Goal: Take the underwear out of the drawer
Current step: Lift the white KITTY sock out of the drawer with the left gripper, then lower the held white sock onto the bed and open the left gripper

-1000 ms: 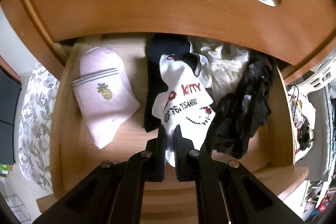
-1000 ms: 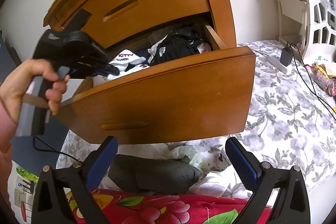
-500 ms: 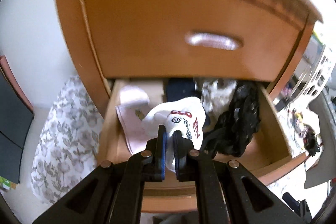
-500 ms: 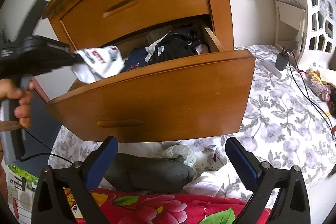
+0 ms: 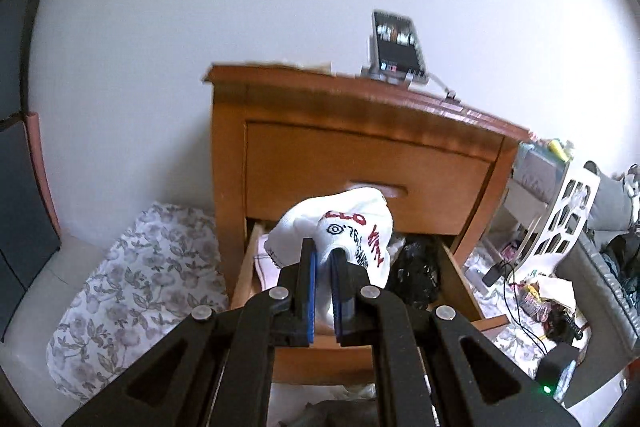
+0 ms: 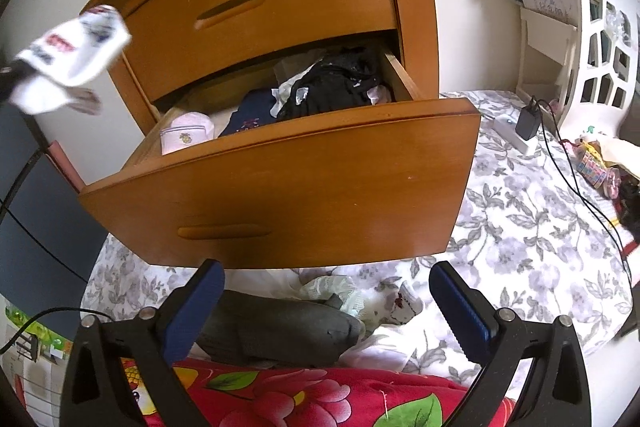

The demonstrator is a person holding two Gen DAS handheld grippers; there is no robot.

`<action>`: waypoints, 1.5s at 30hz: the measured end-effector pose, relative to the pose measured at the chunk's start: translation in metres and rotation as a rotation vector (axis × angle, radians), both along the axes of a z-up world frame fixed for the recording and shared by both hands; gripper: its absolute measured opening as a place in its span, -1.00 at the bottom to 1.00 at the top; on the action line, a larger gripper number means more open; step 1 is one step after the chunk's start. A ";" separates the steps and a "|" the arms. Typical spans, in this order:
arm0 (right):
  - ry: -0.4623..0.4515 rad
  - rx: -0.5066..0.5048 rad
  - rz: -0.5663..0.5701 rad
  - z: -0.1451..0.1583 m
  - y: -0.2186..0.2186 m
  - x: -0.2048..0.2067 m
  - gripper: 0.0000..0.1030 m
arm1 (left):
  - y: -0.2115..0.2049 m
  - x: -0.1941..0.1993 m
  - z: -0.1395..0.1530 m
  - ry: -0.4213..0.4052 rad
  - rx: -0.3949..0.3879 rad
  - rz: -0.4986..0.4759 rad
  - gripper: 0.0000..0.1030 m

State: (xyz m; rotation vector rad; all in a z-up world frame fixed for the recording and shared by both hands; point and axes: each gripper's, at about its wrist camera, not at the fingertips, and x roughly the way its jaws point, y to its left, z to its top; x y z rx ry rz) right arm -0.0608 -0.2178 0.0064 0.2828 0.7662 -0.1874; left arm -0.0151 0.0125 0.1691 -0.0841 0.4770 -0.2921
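Note:
My left gripper (image 5: 323, 259) is shut on a white sock with red and black lettering (image 5: 348, 227), held up in the air in front of the wooden nightstand (image 5: 360, 143). The same sock (image 6: 72, 55) hangs blurred at the far left of the right wrist view, above and left of the open drawer (image 6: 304, 179). In the drawer lie a pale pink sock with a pineapple (image 6: 186, 133), a navy garment (image 6: 256, 113), white cloth and black lace underwear (image 6: 332, 85). My right gripper (image 6: 326, 307) stands open below the drawer front, holding nothing.
A floral bedsheet (image 6: 520, 227) spreads around the nightstand. A grey garment (image 6: 280, 331) and white cloths lie under the drawer, with a red flowered blanket (image 6: 300, 395) nearest. A charger with cables (image 6: 528, 123) and a white cut-out shelf (image 6: 600, 39) stand at the right. A phone (image 5: 396, 43) is propped on the nightstand.
My left gripper has lifted the lettered sock out of the drawer and pulled back up and away, tilting upward. The right gripper has stayed put.

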 end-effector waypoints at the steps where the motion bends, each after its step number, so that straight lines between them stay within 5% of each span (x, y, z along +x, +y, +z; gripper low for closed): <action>1: 0.001 -0.003 0.000 0.000 0.000 0.000 1.00 | 0.003 -0.008 0.003 -0.012 -0.007 0.002 -0.88; 11: 0.000 -0.023 -0.002 0.002 0.002 -0.001 1.00 | 0.016 -0.054 -0.003 -0.047 -0.035 0.001 -0.87; 27: -0.059 -0.166 -0.005 0.016 0.022 -0.010 1.00 | 0.006 -0.049 -0.055 0.119 0.019 -0.051 -0.87; 45: -0.040 -0.165 0.003 0.013 0.023 -0.007 1.00 | -0.015 -0.023 -0.121 0.321 0.074 -0.102 -0.87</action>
